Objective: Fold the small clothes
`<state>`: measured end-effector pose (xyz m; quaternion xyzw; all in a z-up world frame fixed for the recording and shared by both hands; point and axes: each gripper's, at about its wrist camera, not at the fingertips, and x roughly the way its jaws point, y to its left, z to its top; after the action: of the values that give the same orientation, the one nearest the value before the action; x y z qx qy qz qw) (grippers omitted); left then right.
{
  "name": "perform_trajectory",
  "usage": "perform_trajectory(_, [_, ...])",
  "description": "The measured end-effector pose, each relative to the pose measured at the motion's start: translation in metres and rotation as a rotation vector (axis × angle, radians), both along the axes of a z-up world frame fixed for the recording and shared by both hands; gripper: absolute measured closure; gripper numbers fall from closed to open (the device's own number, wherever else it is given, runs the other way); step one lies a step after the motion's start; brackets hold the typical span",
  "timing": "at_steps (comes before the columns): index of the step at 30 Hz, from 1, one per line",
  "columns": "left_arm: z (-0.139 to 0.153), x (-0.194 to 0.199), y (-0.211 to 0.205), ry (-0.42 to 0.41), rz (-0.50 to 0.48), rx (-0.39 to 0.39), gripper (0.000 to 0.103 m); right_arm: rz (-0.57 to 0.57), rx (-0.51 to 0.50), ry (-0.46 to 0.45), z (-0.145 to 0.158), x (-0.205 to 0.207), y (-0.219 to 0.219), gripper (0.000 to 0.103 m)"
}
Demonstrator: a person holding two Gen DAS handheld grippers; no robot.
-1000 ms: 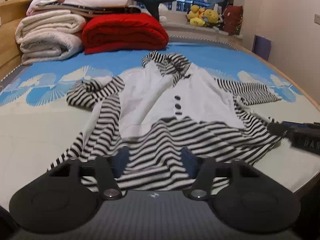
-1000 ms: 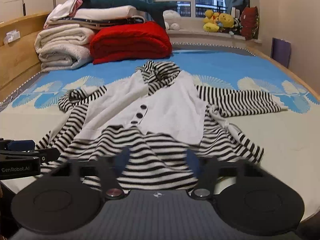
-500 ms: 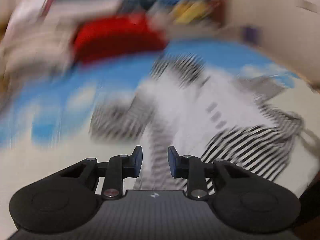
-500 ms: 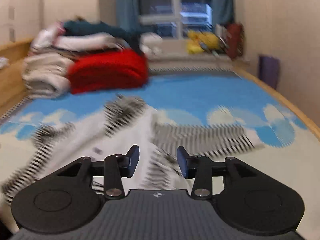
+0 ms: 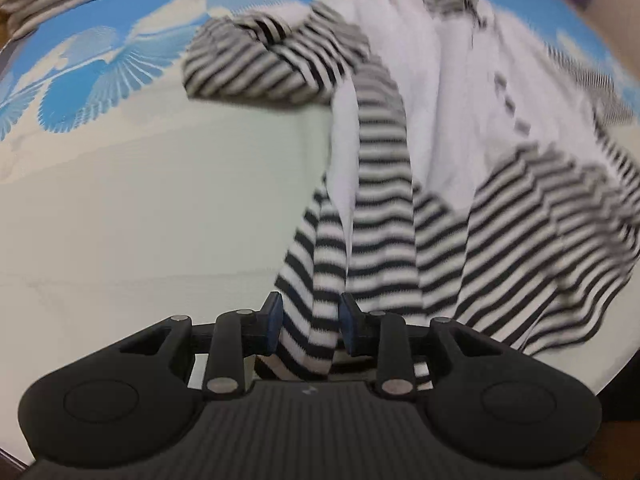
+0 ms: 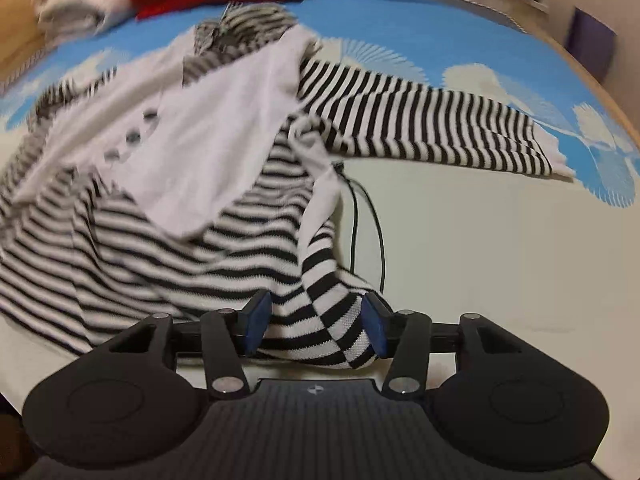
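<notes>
My left tool (image 5: 308,322) is pinched on a bunched fold of the striped top (image 5: 384,216), low at its hem. My right tool (image 6: 316,326) grips a thicker wad, fingers wider apart.

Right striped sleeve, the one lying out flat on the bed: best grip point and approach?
Grip the striped sleeve at its white cuff, coming in from the open bed beside it. It lies straight and flat with the cuff as its free end; near the shoulder it runs under the white panel.
</notes>
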<state>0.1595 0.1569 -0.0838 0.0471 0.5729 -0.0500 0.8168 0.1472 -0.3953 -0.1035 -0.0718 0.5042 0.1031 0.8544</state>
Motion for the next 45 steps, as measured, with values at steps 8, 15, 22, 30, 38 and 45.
perform_trajectory(8, [-0.017, -0.008, -0.015, 0.037, -0.109, 0.095, 0.101, 0.047, -0.023, -0.016, 0.004, -0.006, 0.0, 0.091])
perform_trajectory(15, [0.067, -0.036, 0.043, -0.316, -0.011, -0.388, 0.101, -0.089, 0.776, -0.314, 0.085, -0.032, -0.077, 0.093])
perform_trajectory(22, [0.036, -0.03, 0.055, -0.185, 0.096, -0.123, 0.101, -0.458, 0.564, -0.185, 0.049, -0.009, -0.103, 0.093])
perform_trajectory(30, [0.018, -0.021, 0.032, -0.067, 0.059, -0.028, 0.09, -0.43, 0.207, -0.029, 0.016, 0.006, -0.075, 0.087])
perform_trajectory(38, [0.001, -0.01, 0.034, 0.007, 0.05, -0.032, 0.045, -0.3, 0.261, 0.076, 0.002, -0.009, -0.079, 0.051])
perform_trajectory(45, [-0.019, -0.013, 0.01, 0.076, -0.072, 0.067, 0.046, -0.122, 0.095, 0.124, -0.02, -0.015, -0.051, 0.044])
